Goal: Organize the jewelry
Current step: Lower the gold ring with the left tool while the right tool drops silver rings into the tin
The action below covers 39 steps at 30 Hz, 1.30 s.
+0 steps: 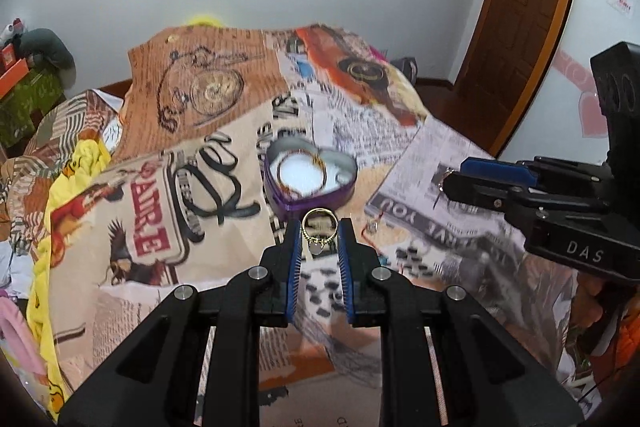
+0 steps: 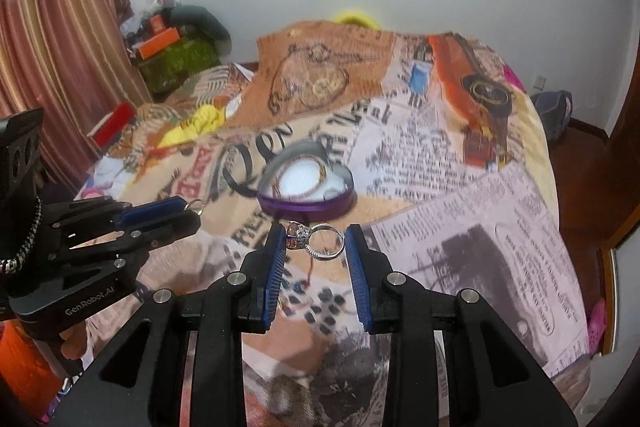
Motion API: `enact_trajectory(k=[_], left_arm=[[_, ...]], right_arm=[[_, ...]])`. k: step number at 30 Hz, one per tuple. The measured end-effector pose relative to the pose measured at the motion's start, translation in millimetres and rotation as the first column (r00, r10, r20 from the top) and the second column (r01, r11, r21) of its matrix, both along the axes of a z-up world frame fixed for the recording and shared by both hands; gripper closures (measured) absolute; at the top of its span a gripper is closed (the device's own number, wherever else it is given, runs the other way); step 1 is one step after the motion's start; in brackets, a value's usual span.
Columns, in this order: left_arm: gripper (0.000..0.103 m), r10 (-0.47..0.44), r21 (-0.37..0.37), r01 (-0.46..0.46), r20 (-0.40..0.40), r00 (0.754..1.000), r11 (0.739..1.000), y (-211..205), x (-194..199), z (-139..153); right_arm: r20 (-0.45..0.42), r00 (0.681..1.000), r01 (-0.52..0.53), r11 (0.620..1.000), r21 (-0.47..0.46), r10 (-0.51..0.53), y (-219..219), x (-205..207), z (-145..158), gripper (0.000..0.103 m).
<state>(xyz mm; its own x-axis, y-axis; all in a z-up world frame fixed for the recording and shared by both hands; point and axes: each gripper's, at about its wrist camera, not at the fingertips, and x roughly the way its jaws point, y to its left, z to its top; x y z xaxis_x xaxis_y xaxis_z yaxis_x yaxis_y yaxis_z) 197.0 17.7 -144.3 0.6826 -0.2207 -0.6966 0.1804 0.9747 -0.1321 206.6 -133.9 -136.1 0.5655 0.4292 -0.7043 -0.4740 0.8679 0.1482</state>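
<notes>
A purple heart-shaped tin stands open on the printed bedspread, with a white pad and a bangle inside; it also shows in the right wrist view. My left gripper is shut on a gold ring with a pale stone, just in front of the tin. My right gripper is shut on a silver ring with a large pink stone, also close in front of the tin. Each gripper shows from the side in the other view, the right and the left.
More small jewelry lies on the bedspread beside the grippers. A yellow blanket lies at the left bed edge. Boxes and a curtain stand at the left, a wooden door at the right.
</notes>
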Motion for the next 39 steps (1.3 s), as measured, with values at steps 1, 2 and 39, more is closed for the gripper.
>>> enact_trajectory(k=[1, 2, 39], left_arm=[[0.086, 0.002, 0.001, -0.002, 0.008, 1.0, 1.0, 0.6, 0.5, 2.6], [0.086, 0.004, 0.002, -0.004, 0.015, 1.0, 1.0, 1.4, 2.2, 5.0], [0.086, -0.035, -0.079, 0.027, -0.098, 0.995, 0.996, 16.8, 119.8, -29.8]], right_arm=[[0.008, 1.0, -0.002, 1.0, 0.005, 0.002, 1.3, 0.4, 2.8, 0.075], [0.013, 1.0, -0.002, 1.0, 0.009, 0.002, 2.4, 1.1, 4.8, 0.075], [-0.064, 0.991, -0.122, 0.99, -0.074, 0.118, 47.5, 82.1, -43.4, 0.075]])
